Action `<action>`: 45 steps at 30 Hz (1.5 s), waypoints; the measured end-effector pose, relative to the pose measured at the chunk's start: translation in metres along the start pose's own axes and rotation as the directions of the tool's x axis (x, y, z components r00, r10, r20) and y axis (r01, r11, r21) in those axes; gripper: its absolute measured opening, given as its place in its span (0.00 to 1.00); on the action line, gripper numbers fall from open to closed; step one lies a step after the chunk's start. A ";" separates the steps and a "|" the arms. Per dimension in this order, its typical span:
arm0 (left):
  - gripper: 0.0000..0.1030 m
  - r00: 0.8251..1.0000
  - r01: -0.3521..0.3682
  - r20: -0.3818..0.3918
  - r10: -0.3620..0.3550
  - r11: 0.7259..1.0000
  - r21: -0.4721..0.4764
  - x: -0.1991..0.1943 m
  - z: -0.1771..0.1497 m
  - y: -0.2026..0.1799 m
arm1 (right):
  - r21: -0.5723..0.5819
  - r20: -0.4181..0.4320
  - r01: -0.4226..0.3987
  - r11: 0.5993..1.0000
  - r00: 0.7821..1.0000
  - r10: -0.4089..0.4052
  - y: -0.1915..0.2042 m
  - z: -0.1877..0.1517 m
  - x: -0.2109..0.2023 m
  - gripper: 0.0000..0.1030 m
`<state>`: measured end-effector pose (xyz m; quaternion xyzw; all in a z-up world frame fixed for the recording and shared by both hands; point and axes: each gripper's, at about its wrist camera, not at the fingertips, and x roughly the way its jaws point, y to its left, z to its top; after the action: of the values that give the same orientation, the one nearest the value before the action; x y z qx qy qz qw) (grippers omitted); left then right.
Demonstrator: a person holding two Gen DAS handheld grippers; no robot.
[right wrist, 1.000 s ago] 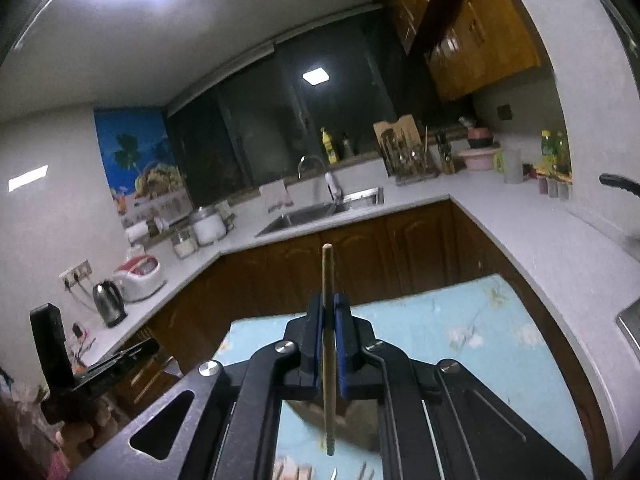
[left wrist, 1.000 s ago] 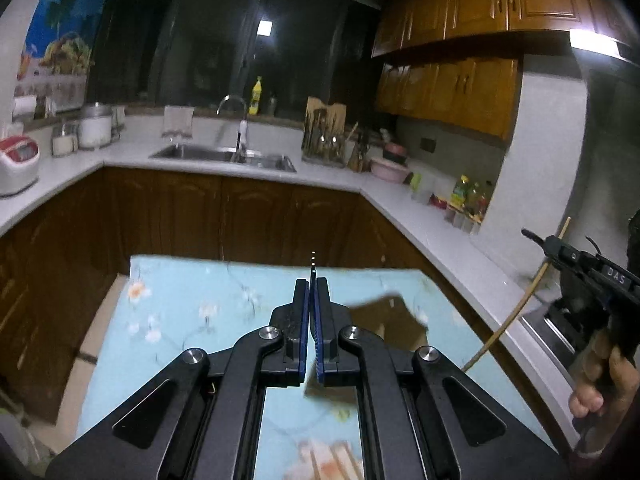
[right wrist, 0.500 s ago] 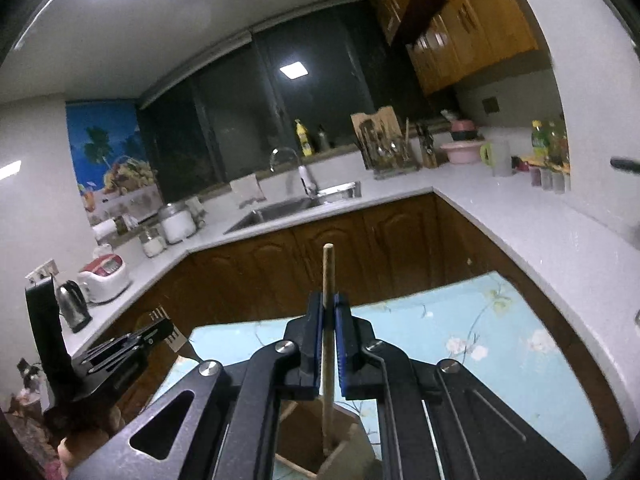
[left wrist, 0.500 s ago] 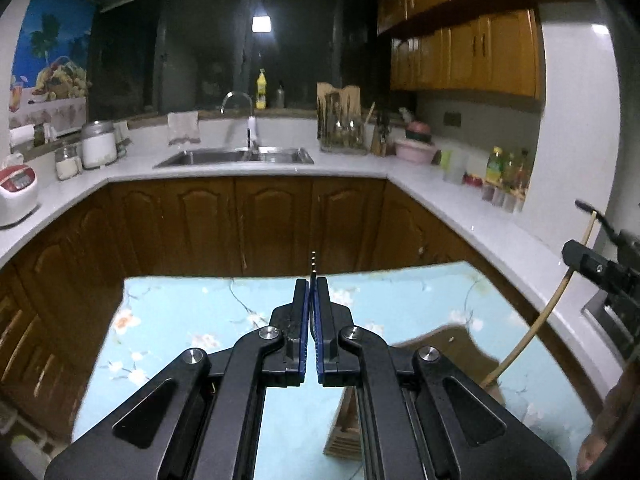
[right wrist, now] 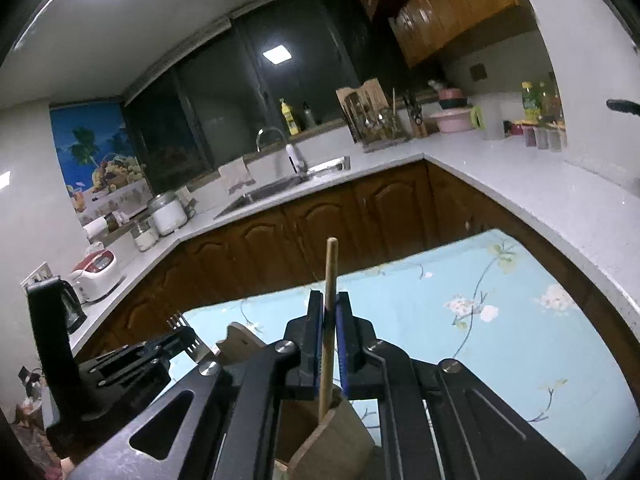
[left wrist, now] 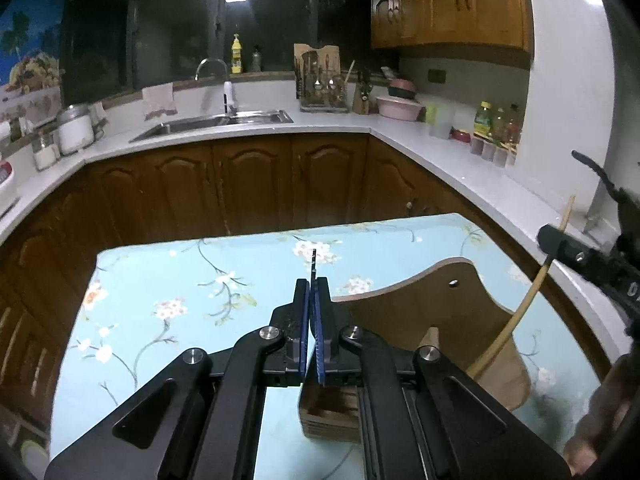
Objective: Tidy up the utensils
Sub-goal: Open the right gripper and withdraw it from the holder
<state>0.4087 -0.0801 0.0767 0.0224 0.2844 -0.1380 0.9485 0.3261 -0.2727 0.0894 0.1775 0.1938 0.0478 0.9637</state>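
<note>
Over the blue flowered counter (left wrist: pixel 168 280) of a dim kitchen, I hold a gripper in each hand above a wooden holder (left wrist: pixel 440 304). My left gripper (left wrist: pixel 311 280) has its blue-padded jaws pressed shut on a thin metal fork (left wrist: pixel 313 261), seen edge-on from its own camera, with only a dark sliver poking out past the tips. From the right wrist view the fork's (right wrist: pixel 181 323) tines show at the left, sticking out of the left gripper (right wrist: pixel 188 338) just beside the holder's curved back panel (right wrist: pixel 240 342).

My right gripper (right wrist: pixel 329 300) has a single wooden chopstick (right wrist: pixel 330 268) between its jaws, which have just been easing apart; the stick stands nearly upright, its top rising above the jaws and its lower end reaching down into the holder (right wrist: pixel 336 440) below. Whether the pads still press on it, I cannot tell. In the left wrist view the same chopstick (left wrist: pixel 516 316) slants from the right gripper (left wrist: pixel 560 244) at the right edge down into the holder's compartment.

The holder sits on the flowered cloth near its right side, its tall shaped back toward the cabinets. Behind, a white worktop (left wrist: pixel 420 140) runs around the room with a steel sink (left wrist: pixel 216 122), a tap, a utensil rack (left wrist: pixel 320 88), a pink bowl (left wrist: pixel 400 106) and bottles.
</note>
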 end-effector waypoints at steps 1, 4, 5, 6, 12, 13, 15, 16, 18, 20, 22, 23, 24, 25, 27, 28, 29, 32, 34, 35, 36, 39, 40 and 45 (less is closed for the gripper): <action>0.04 1.000 0.010 -0.001 -0.010 1.000 -0.008 -0.001 0.000 0.000 | 0.010 -0.010 -0.005 1.000 1.000 0.005 -0.002 0.000 0.001 0.10; 0.05 1.000 0.021 -0.001 -0.021 1.000 -0.018 -0.004 0.001 0.000 | 0.024 -0.020 -0.007 1.000 1.000 0.008 -0.007 0.001 0.004 0.10; 0.06 1.000 0.024 -0.001 -0.024 0.999 -0.021 -0.005 0.002 0.000 | 0.028 -0.022 -0.007 1.000 1.000 0.008 -0.007 0.000 0.003 0.10; 0.08 0.999 0.038 -0.002 -0.038 0.999 -0.025 -0.006 0.002 0.000 | 0.031 -0.022 -0.010 0.999 1.000 0.011 -0.008 0.000 0.002 0.10; 0.50 0.997 0.065 0.034 -0.064 0.997 -0.043 -0.029 0.003 0.000 | 0.052 0.005 -0.032 0.998 0.999 0.032 -0.010 0.005 -0.013 0.53; 0.55 0.998 0.057 0.042 -0.055 0.997 -0.043 -0.035 0.003 0.001 | 0.052 0.015 -0.030 0.998 0.999 0.030 -0.011 0.005 -0.017 0.55; 0.70 0.998 0.036 0.058 -0.033 0.998 -0.051 -0.046 0.000 0.005 | 0.063 0.034 -0.034 0.997 0.999 0.032 -0.013 0.007 -0.029 0.59; 0.75 0.998 0.021 0.066 -0.016 0.997 -0.073 -0.055 -0.003 0.012 | 0.072 0.041 -0.042 0.997 0.998 0.039 -0.014 0.007 -0.035 0.60; 0.87 0.998 0.001 0.070 0.007 0.994 -0.110 -0.066 -0.011 0.022 | 0.085 0.059 -0.055 0.995 0.997 0.051 -0.017 0.006 -0.049 0.71; 0.92 0.997 -0.012 0.074 0.024 0.987 -0.162 -0.082 -0.025 0.035 | 0.097 0.085 -0.066 0.993 0.995 0.058 -0.022 0.001 -0.067 0.92; 0.96 0.998 -0.024 0.060 0.037 0.978 -0.208 -0.095 -0.043 0.046 | 0.108 0.112 -0.072 0.992 0.992 0.060 -0.024 -0.005 -0.083 0.97; 0.96 0.997 -0.024 0.061 0.039 0.973 -0.232 -0.102 -0.052 0.051 | 0.109 0.118 -0.074 0.991 0.991 0.061 -0.024 -0.009 -0.089 0.98; 0.96 0.998 -0.017 0.060 0.033 0.968 -0.250 -0.108 -0.062 0.055 | 0.105 0.119 -0.075 0.992 0.991 0.062 -0.024 -0.013 -0.097 0.99; 0.96 0.998 -0.016 0.057 0.032 0.966 -0.258 -0.113 -0.068 0.057 | 0.100 0.116 -0.071 0.992 0.991 0.060 -0.024 -0.017 -0.102 1.00; 0.96 0.998 -0.024 0.051 0.039 0.961 -0.274 -0.128 -0.090 0.060 | 0.090 0.108 -0.063 0.994 0.993 0.053 -0.023 -0.026 -0.114 1.00; 0.96 0.998 -0.028 0.046 0.042 0.960 -0.278 -0.134 -0.100 0.061 | 0.084 0.104 -0.063 0.994 0.993 0.054 -0.023 -0.030 -0.119 1.00; 0.96 0.998 -0.028 0.040 0.041 0.959 -0.282 -0.139 -0.107 0.061 | 0.078 0.099 -0.058 0.995 0.994 0.050 -0.022 -0.035 -0.125 1.00; 0.96 0.999 -0.022 0.021 0.029 0.954 -0.299 -0.155 -0.128 0.060 | 0.056 0.080 -0.049 0.997 0.996 0.044 -0.019 -0.050 -0.140 1.00; 0.96 1.000 -0.011 0.009 0.014 0.953 -0.304 -0.166 -0.143 0.058 | 0.035 0.066 -0.037 0.999 0.997 0.035 -0.018 -0.060 -0.147 1.00; 0.96 1.000 -0.011 0.005 0.013 0.953 -0.304 -0.169 -0.147 0.056 | 0.018 0.052 -0.035 0.999 0.998 0.034 -0.016 -0.067 -0.151 1.00; 0.96 1.000 -0.015 -0.001 0.015 0.953 -0.304 -0.173 -0.152 0.054 | 0.009 0.045 -0.036 0.999 0.998 0.035 -0.016 -0.074 -0.155 1.00; 0.96 1.000 -0.012 -0.022 0.005 0.954 -0.299 -0.185 -0.173 0.048 | 0.002 0.009 -0.034 0.999 0.999 0.034 -0.016 -0.094 -0.163 1.00; 0.96 1.000 -0.013 -0.030 0.005 0.954 -0.299 -0.186 -0.175 0.046 | 0.006 -0.002 -0.033 0.999 0.999 0.033 -0.017 -0.100 -0.165 1.00; 0.96 0.998 -0.015 -0.069 -0.007 0.950 -0.311 -0.195 -0.204 0.038 | 0.014 -0.045 -0.013 1.000 0.999 0.014 -0.021 -0.130 -0.174 1.00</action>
<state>0.1539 0.0300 0.0111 -0.1221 0.3354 -0.0887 0.9299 0.1159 -0.2785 0.0318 0.1842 0.2147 0.0570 0.9574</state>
